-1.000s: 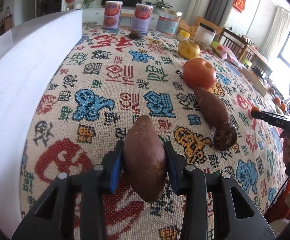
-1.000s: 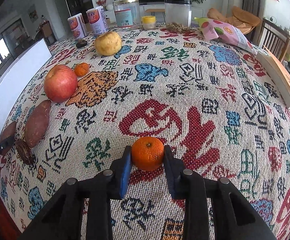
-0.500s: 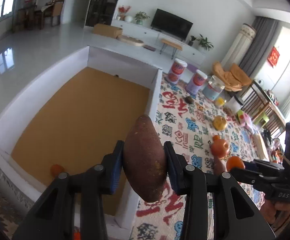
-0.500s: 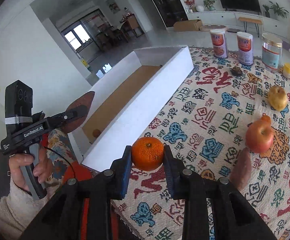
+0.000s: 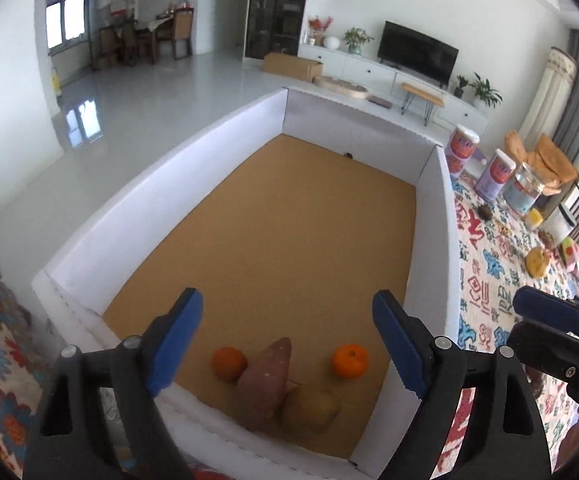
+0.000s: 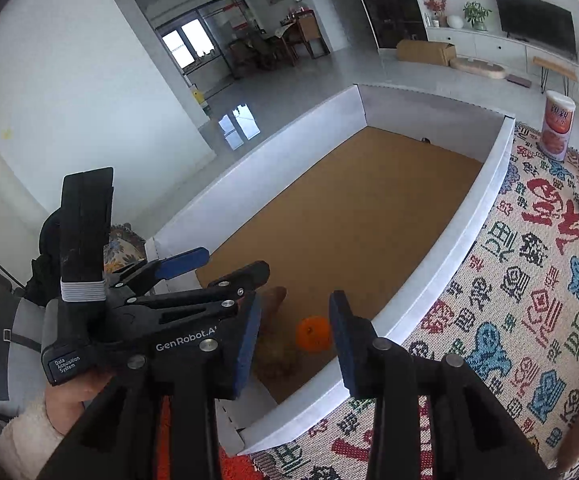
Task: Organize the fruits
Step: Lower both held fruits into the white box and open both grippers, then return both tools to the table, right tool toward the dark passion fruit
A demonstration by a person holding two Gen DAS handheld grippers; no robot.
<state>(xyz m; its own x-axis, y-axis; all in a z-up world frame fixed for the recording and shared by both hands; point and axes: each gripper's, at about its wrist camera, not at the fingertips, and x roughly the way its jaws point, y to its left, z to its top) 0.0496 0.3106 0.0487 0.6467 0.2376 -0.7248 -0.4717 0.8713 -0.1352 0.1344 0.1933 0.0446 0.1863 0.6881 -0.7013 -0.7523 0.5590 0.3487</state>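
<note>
Both grippers hang over the white box (image 5: pixel 441 240) with jaws spread and empty – the left gripper (image 5: pixel 285 344) and the right gripper (image 6: pixel 293 330). Inside lie four pieces: two oranges (image 5: pixel 350 361), one sweet potato (image 5: pixel 266 376), one pear (image 5: pixel 310 407). At least one yellow fruit (image 5: pixel 537 261) waits on the tablecloth (image 5: pixel 485 280) – the job looks partway done.

Both my feeds are bright with even daylight. It comes from the far windows (image 5: pixel 65 24), whose panes blow out white and throw a glare patch on the glossy floor (image 5: pixel 83 122) below them. Shadows inside the white box (image 5: pixel 447 216) are soft, faint under the fruit. Fisheye bending curves the box's walls, and black vignette fills every corner. Focus holds near the box; my right feed smears at its lower right edge.
</note>
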